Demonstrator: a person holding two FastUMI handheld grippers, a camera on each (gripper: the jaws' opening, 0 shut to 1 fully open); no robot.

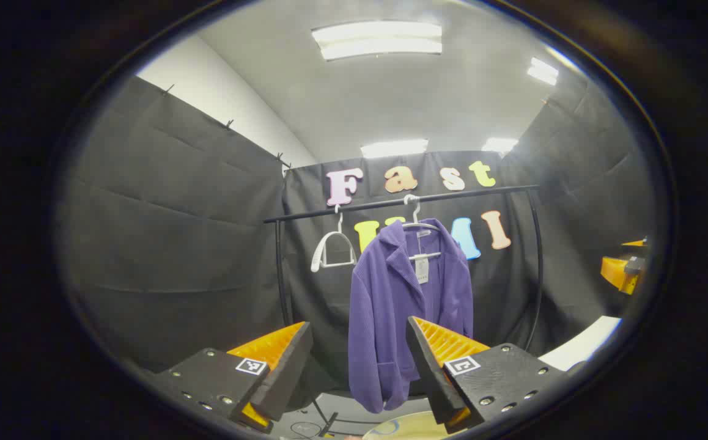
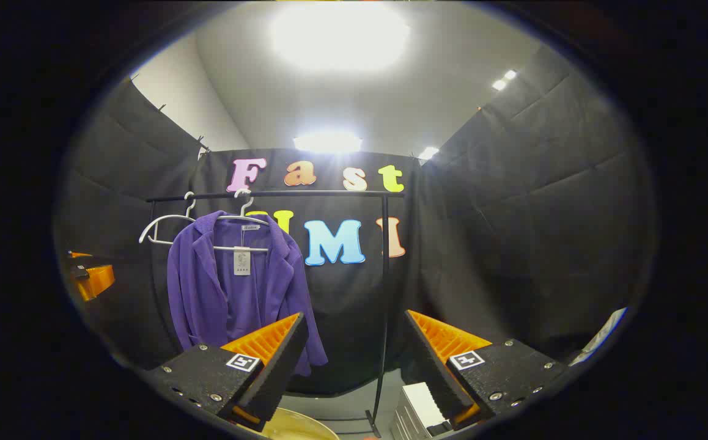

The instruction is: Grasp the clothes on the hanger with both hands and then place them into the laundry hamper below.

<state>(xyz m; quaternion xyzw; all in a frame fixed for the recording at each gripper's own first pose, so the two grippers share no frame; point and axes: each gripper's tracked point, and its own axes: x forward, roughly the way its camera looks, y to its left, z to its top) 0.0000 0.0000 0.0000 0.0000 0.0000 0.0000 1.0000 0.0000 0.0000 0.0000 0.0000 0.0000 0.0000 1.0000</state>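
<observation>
Booth rail, purple jacket (image 1: pixel 400 305) — both tongs (image 1: pixel 359 373) (image 2: pixel 354 366) agape, empty

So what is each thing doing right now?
Purple corduroy jacket: hanging on white hanger, untouched.
Empty white hanger: on black metal rail.
Left gripper: open, holding nothing.
Right gripper: open, holding nothing.

A recording booth: black cloth walls (image 1: pixel 164 232), clothes rail (image 1: pixel 403 201), ceiling lights (image 1: pixel 378 40).
</observation>
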